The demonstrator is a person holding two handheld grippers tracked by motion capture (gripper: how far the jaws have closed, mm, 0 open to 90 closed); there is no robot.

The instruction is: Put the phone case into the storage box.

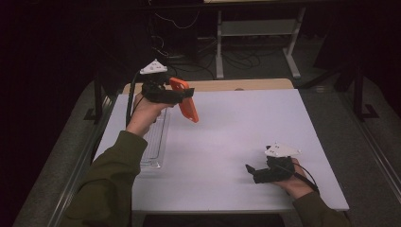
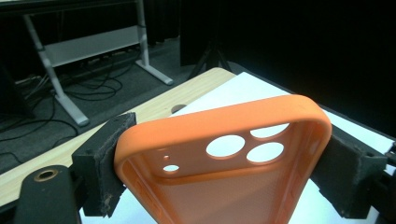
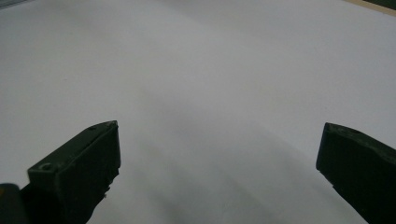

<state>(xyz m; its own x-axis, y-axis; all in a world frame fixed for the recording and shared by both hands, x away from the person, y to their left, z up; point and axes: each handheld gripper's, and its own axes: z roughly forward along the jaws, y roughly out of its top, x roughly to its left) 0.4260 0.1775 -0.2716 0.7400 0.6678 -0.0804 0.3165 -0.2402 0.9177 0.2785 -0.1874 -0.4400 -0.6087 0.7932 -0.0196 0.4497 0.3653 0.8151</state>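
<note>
The left gripper [image 1: 185, 94], a black two-jaw tool with a grey three-cornered plate on top, is clamping an orange soft-plastic phone case [image 1: 185, 100] across its width. In the left gripper view the black foam pads [image 2: 100, 163] are pressing on both long edges of the case [image 2: 224, 158], whose hollow inner side is facing the camera, with three round camera holes near its top end. The case is being held in the air above the flat white rectangular table [image 1: 236, 142], at about ten o'clock on the tabletop as seen from the person's seat, tilting with its lower end toward five o'clock. The person's left hand [image 1: 144, 111], coming out of an olive-green sleeve [image 1: 108, 184], is wrapping around the gripper's body. Just below that hand, along the table's nine o'clock edge, a long clear plastic tray [image 1: 156, 142] is lying flat.

The right gripper [image 1: 250, 170], of the same build, is resting at about four o'clock on the table, well apart from the case. Its jaws are standing wide apart with nothing between them, and bare white tabletop [image 3: 210, 93] is showing past them.
</note>
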